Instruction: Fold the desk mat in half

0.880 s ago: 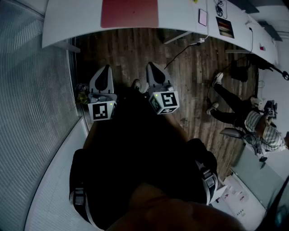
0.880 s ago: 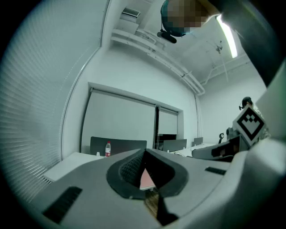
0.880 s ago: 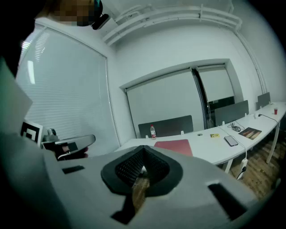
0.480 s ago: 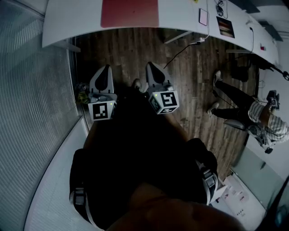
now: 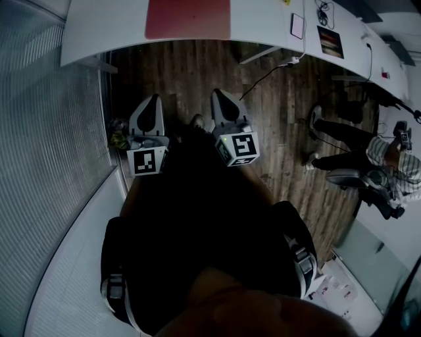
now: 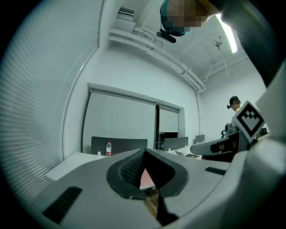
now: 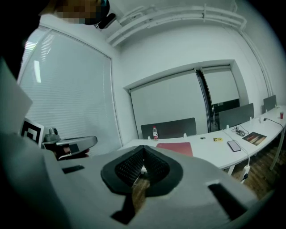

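Tools both clenched, empty: left tool (image 5: 153, 100), right tool (image 5: 218, 96). Thin red rectangular desk mat (image 5: 187, 18) looks bendy, light; pinch near corners.

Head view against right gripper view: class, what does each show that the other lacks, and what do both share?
Head view only: a person in a striped top. Right gripper view only: a small clear bottle with a red label. Both: the flat red rectangular desk mat, unfolded on the long white desk, and a flat phone.
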{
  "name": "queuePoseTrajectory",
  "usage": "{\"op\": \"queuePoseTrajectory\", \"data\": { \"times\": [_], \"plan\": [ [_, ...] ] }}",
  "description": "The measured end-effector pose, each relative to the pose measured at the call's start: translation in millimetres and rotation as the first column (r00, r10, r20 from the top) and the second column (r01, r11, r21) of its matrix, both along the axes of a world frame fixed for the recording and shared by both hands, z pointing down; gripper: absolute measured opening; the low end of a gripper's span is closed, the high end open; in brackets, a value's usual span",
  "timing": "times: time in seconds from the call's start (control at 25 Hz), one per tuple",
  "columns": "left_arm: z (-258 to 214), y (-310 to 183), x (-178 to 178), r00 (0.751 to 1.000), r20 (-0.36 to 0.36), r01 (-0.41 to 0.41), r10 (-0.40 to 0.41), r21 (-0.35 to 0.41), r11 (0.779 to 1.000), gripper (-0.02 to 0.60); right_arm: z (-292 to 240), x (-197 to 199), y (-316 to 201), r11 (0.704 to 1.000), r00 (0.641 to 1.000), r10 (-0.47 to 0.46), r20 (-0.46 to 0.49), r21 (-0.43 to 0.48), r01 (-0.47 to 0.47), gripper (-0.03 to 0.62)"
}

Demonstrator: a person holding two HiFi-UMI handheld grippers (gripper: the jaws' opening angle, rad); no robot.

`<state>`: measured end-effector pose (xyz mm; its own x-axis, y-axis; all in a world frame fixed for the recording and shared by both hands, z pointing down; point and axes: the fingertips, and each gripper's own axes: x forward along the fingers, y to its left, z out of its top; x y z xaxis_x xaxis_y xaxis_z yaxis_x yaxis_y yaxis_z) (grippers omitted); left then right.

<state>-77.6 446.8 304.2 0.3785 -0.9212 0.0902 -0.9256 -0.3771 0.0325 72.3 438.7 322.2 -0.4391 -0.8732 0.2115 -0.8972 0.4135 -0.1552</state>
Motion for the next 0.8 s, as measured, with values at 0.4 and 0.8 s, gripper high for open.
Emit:
{"op": "queuePoseTrajectory", "data": {
  "times": [0.4, 0.8],
  "plan": [
    [14, -21, 48, 0.99, 0.137, 0.025, -0.022, -0.017, 1.0, 0.005, 14, 40, -37, 0.995, 0.995, -0.098, -0.011, -0.008, 0.098, 0.0],
    [22, -60, 50, 0.994, 0.104, 0.044, -0.04, -0.041, 0.998, 0.005, 23, 46, -81, 0.993, 0.993, -0.116, 0.006, -0.021, 0.116, 0.0]
  ]
}}
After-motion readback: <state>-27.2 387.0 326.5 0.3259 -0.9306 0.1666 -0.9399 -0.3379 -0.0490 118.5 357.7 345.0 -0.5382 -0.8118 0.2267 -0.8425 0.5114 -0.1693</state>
